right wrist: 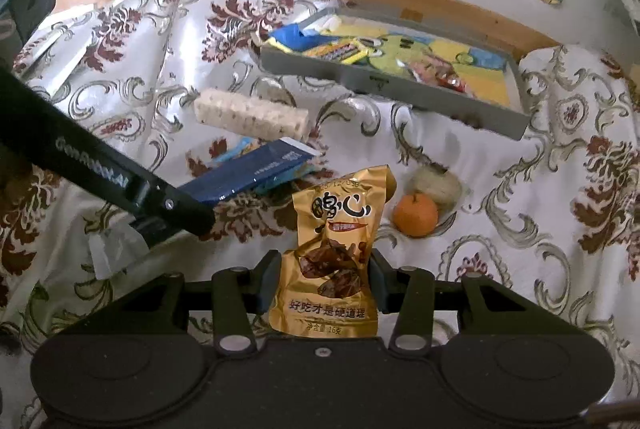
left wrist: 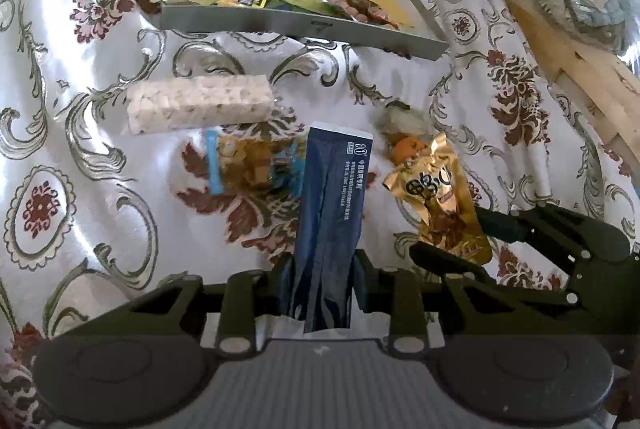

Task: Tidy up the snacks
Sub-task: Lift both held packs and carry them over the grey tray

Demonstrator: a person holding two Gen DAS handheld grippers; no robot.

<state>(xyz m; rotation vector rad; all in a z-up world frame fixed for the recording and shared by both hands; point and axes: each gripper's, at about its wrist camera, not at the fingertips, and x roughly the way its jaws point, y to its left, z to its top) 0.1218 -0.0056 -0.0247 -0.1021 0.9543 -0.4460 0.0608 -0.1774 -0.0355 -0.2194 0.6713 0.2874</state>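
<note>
Left wrist view, going left to right: rice bar [left wrist: 200, 104] and a blue-and-gold pack [left wrist: 252, 169] lie on the cloth [left wrist: 72, 133]. The left gripper [left wrist: 320, 281] is clamped on the navy pack [left wrist: 332, 205], and the gold pouch [left wrist: 438, 205] sits in the right gripper [left wrist: 460, 245]. The tray [left wrist: 300, 25] is up top, well apart, already holding a few snacks.

In the right wrist view the right gripper's fingers [right wrist: 378, 281] squeeze the pouch low down, its top flopping free above the orange [right wrist: 415, 215].

Risks, I'd say: both packs are slick foil gripped near one end, so either could slide out mid-carry. The two grippers are close too, so they might bump heading for the same tray. The floppy pouch top could also catch the tray wall.
</note>
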